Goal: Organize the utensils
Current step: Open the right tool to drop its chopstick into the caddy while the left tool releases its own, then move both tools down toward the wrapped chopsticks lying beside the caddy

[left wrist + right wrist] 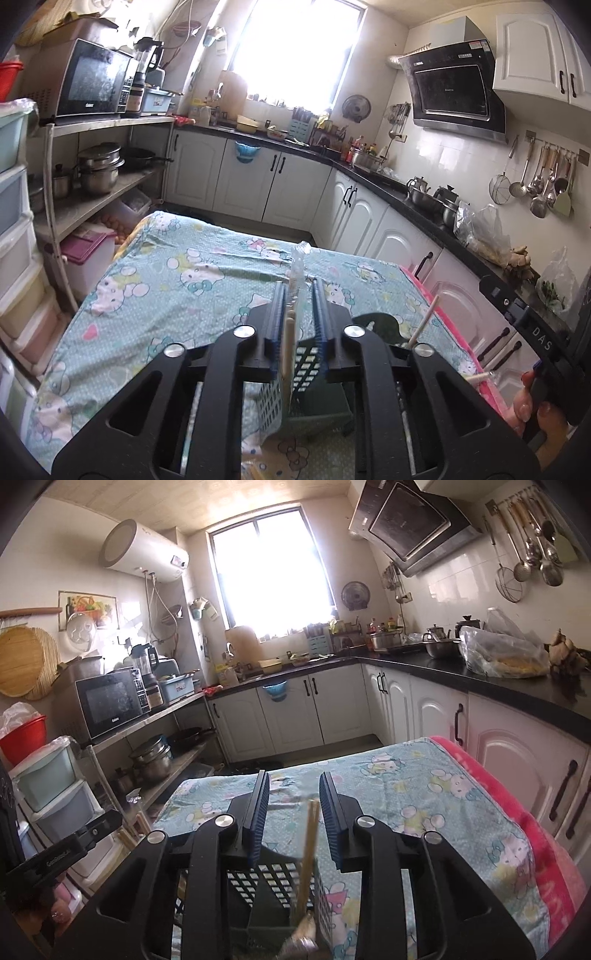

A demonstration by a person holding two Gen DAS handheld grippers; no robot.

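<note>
You are working over a table point(155, 280) that is wearing a light blue cartoon-cat cloth, with a pink blanket point(517, 812) showing along its right edge, and white kitchen cabinets point(255, 177) with a black counter are running behind it. On the cloth, close under both tools, the perforated utensil basket point(306, 373) is standing; it is green-grey with a paler blue mesh wall on its left side, and it is divided into compartments. Your left gripper point(298, 291) is hanging over this basket with its blue ribbed jaws standing a little apart, and between them a bundle of pale wooden chopsticks in a clear plastic sleeve point(295, 280) is reaching down into the basket; the left pad is lying very near the bundle, but I cannot tell if it is pressing on it. Your right gripper point(293, 794) is also pointing over the basket point(273, 882), its jaws spread, and a pair of thin yellowish chopsticks point(308, 849) is leaning inside the basket's right compartment, free between the pads and touching neither of them. In the left view two more pale sticks point(424, 321) are standing out to the right of the basket, and your right hand point(535, 410) is holding the other tool's black handle at the corner
</note>
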